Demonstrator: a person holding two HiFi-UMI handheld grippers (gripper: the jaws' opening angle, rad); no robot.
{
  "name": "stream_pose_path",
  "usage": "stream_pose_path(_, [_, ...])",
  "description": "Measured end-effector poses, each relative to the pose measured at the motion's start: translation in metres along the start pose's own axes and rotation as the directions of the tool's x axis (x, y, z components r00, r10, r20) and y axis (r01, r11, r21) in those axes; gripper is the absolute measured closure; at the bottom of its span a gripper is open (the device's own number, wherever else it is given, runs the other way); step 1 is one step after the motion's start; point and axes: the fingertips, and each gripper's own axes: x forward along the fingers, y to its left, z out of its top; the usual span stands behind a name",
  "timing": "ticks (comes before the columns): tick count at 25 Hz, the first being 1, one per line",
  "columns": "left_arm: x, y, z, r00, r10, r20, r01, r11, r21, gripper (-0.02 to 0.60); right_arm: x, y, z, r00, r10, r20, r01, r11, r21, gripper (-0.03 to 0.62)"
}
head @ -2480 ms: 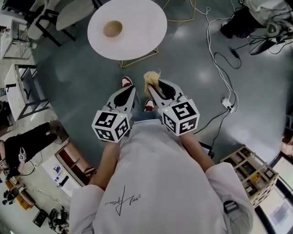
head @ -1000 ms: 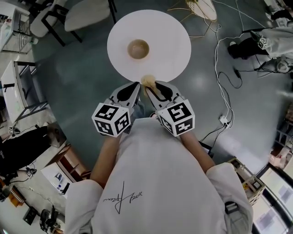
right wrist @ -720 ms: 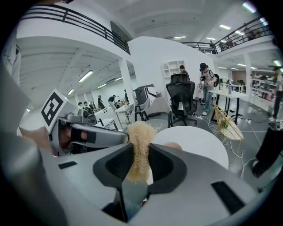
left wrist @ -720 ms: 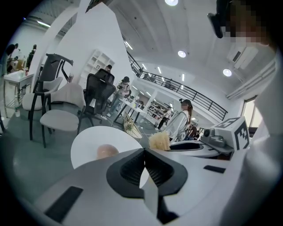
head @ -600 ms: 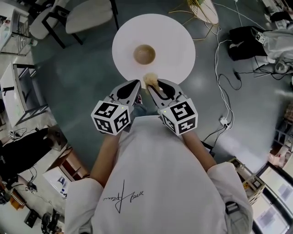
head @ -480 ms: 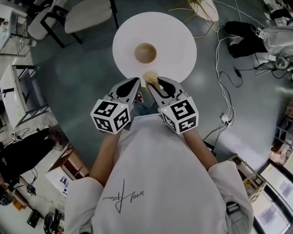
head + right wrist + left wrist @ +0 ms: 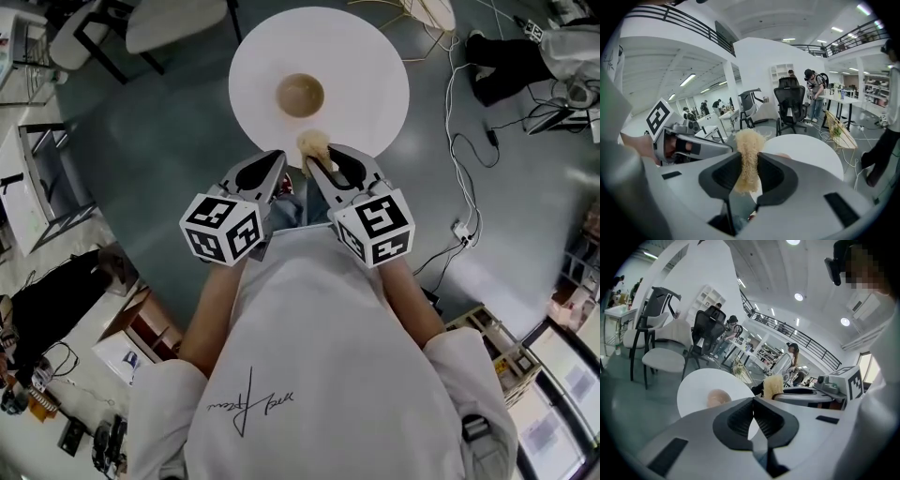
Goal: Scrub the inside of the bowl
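Cloth of a white shirt (image 7: 309, 394) fills the near part of the head view, with both forearms reaching forward from it. Just ahead, the left gripper (image 7: 279, 159) and the right gripper (image 7: 317, 167) sit side by side, close but apart, each with its marker cube toward the person. The left gripper's jaws are pressed together with nothing between them; its own view shows the dark pads meeting along one line. The right gripper pinches a pale yellow, fibrous scrubber (image 7: 313, 143), whose tuft sticks out past the jaw tips and hangs over the near edge of the round white desk (image 7: 375, 66). In the right gripper view the scrubber runs upright between the pads, squeezed narrow where they clamp it and bushy above. Beyond the tuft, near the middle of the desk, stands the tan bowl (image 7: 300, 95), open side up, apart from both grippers and from the scrubber. Farther off, a grey-green floor (image 7: 141, 159) surrounds the desk; a white chair (image 7: 173, 23) stands past its left side, and cables (image 7: 457, 150) trail over the floor to the right. Black office chairs (image 7: 790, 101) and several standing people show in the distance in the gripper views.
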Motion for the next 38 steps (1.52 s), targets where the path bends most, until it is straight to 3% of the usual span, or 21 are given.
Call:
stream_pose_path(8, [0.011,0.013,0.004,1.000,0.027,-0.012,-0.027,0.999,-0.028,0.575,0.012,-0.016,-0.001,0.999,0.013,-0.037,-0.013,1.000,-0.004,0.480])
stream_pose_path(20, [0.041,0.050,-0.007,0.995,0.068,-0.076,-0.072,0.996,-0.049,0.575,0.023,-0.060,-0.007,0.997,-0.030,-0.073,0.032,0.999,0.029,0.479])
stream_pose_path(34, [0.079,0.082,-0.024,0.986,0.077,-0.149,-0.097,0.986,-0.134,0.575,0.061,-0.089,-0.012,0.992,0.023,-0.127,-0.017,0.999,0.046,0.479])
stream_pose_path(38, [0.086,0.088,-0.027,0.987,0.084,-0.136,-0.106,0.981,-0.163,0.575,0.069,-0.094,-0.014,0.992,0.033,-0.125,-0.027,0.998,0.051,0.479])
